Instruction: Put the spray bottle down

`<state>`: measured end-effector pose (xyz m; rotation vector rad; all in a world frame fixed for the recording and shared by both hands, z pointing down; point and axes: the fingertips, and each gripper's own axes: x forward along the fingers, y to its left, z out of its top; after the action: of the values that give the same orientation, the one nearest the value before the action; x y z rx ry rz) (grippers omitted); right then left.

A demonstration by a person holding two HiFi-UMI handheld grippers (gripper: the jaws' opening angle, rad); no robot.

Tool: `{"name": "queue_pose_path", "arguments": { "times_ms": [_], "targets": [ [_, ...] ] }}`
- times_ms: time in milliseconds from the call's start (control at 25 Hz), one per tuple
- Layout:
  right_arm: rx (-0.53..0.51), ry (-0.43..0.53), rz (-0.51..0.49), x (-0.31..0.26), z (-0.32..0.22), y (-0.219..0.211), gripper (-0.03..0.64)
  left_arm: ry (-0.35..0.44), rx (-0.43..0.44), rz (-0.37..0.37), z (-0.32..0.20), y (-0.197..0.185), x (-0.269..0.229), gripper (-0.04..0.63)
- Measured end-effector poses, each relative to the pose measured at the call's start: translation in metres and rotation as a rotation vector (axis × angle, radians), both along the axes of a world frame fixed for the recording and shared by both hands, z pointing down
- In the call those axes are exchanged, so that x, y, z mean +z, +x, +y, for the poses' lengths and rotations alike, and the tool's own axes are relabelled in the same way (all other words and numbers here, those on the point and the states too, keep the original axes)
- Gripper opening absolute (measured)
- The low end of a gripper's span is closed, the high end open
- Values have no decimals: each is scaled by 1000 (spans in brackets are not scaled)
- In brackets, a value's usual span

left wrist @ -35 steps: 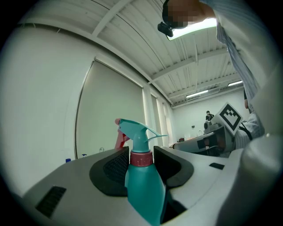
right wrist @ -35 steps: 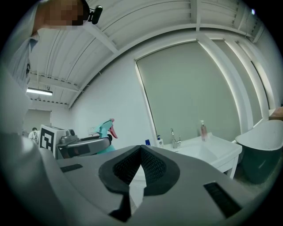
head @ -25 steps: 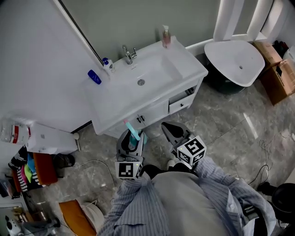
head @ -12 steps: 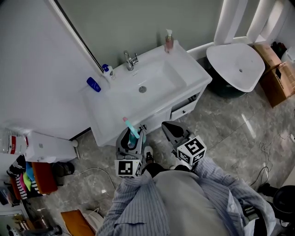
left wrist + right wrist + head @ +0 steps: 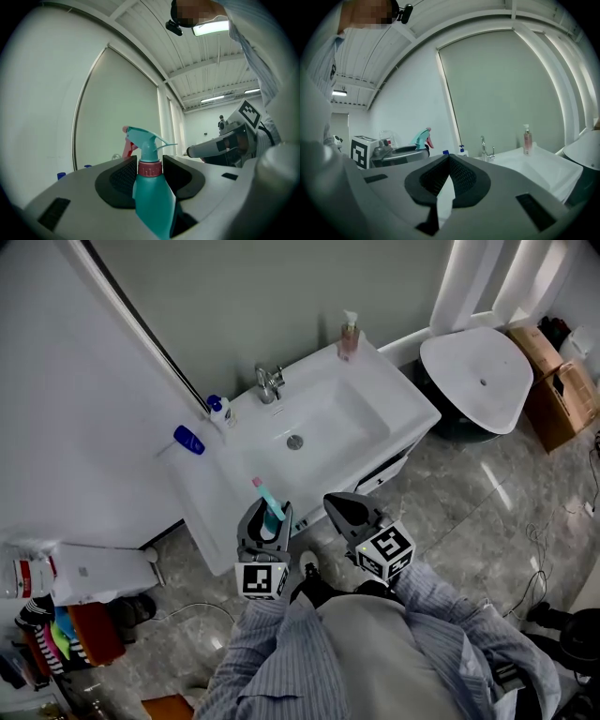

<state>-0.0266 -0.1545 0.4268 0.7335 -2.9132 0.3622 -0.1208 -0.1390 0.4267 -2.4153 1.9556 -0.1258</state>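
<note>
Closer than a second before, the white bench (image 5: pixel 214 498) with its basin (image 5: pixel 328 427) had slid down the head view towards the person, who had walked up to it with both tools carried ahead. In that view the left hand-held gripper (image 5: pixel 268 517) reached over the bench's front edge with the spray bottle (image 5: pixel 271 505) standing up out of it. The right hand-held gripper (image 5: pixel 337 505) rode just beside it. A tap (image 5: pixel 269 382), a pump bottle (image 5: pixel 350 336) and a small blue-capped bottle (image 5: pixel 217 409) stood along the back of the bench, well apart from both grippers.

The left gripper view showed the jaws closed on the bottle at its pink collar (image 5: pixel 150 168), with black ribbed pads pressing on either side of the teal shoulder. The plastic looked smooth and glossy. The body flared downward, and the slim trigger head carried a pink nozzle.

The right gripper view showed its pads meeting at the tips with nothing between them.

Judging from this, the bottle was not yet down. Held high on a slick, tapering shoulder, it could swing or slip in the pads. Set too close to the bench's glossy front edge, or released while tilted, it would likely topple to the floor or into the basin.
</note>
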Motion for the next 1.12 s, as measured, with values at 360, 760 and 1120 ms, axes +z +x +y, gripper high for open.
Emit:
{"name": "queue_pose_path", "arguments": {
  "times_ms": [360,760,1120],
  "targets": [
    [25,-21,30,20,-59,-60,15,-26,8,15,-59,-62,29,172],
    [42,-7,72,71,-132,-119,15,-1,29,38,-152,-126,80,169],
    [92,-48,102,122,-179,-150,15,12,26,52,-229,-166,124,169]
  ]
}}
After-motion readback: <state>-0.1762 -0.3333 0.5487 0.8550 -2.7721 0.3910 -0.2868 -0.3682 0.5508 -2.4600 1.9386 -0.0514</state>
